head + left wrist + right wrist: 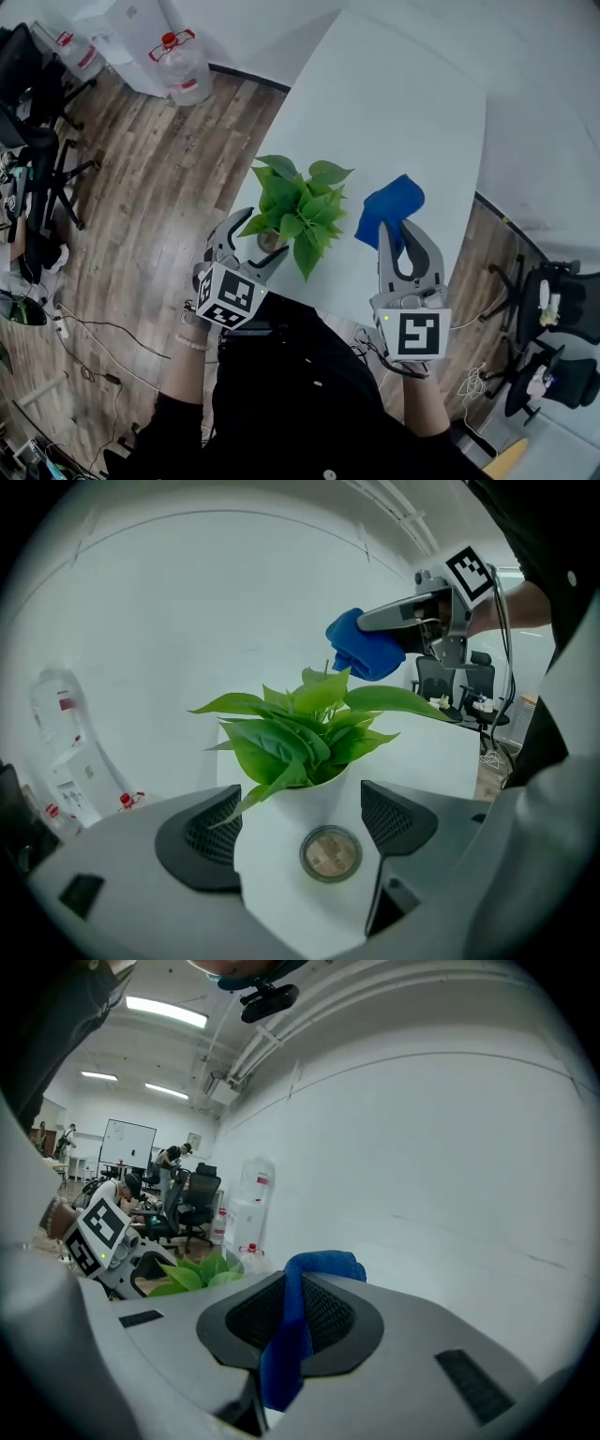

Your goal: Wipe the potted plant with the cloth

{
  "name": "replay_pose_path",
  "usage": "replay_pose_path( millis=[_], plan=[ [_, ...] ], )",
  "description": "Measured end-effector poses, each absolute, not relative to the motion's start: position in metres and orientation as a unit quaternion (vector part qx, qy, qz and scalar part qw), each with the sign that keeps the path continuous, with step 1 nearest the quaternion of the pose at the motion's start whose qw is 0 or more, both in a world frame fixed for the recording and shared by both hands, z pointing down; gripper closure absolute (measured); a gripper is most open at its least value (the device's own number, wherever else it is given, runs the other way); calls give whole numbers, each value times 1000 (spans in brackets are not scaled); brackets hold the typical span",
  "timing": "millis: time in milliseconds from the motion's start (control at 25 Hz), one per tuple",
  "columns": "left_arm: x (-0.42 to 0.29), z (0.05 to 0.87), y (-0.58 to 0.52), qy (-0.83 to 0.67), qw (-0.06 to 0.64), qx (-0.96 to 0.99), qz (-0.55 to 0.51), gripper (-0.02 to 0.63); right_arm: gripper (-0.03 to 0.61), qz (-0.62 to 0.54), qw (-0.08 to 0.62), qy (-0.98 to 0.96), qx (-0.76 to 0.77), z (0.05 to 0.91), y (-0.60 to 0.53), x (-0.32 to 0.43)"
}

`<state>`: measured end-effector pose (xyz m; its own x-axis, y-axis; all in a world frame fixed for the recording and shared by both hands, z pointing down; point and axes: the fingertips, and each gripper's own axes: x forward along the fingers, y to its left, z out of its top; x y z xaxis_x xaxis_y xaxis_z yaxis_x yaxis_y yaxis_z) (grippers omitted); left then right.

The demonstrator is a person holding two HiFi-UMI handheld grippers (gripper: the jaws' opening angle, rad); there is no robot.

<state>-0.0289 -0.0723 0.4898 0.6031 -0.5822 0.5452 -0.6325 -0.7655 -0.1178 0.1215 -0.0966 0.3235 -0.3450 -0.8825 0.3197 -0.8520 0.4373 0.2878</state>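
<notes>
Left of the potted plant (298,211), well apart on the wooden floor (141,187), stands a large water bottle (184,66). The left gripper (251,246) reaches in at the plant's base with its jaws spread wide, the white pot (309,803) between them; whether the pads touch it is unclear. The plant stands near the edge of the white table (394,103). Just right of its leaves, the right gripper (398,228) is clamped on the blue cloth (389,208), which is held above the table.
</notes>
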Motion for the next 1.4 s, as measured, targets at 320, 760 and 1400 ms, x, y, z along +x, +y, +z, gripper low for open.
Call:
replay_pose_path(
  millis=[320, 760, 1400],
  plan=[
    [-11, 505, -83, -320, 43, 903, 283, 221, 503, -18, 236, -804, 546, 341, -93, 131],
    [-8, 509, -93, -316, 34, 906, 279, 222, 503, -3, 268, -803, 533, 371, -96, 133],
    [-10, 511, -95, -297, 31, 910, 288, 227, 503, -20, 306, -859, 410, 425, -155, 136]
  ],
)
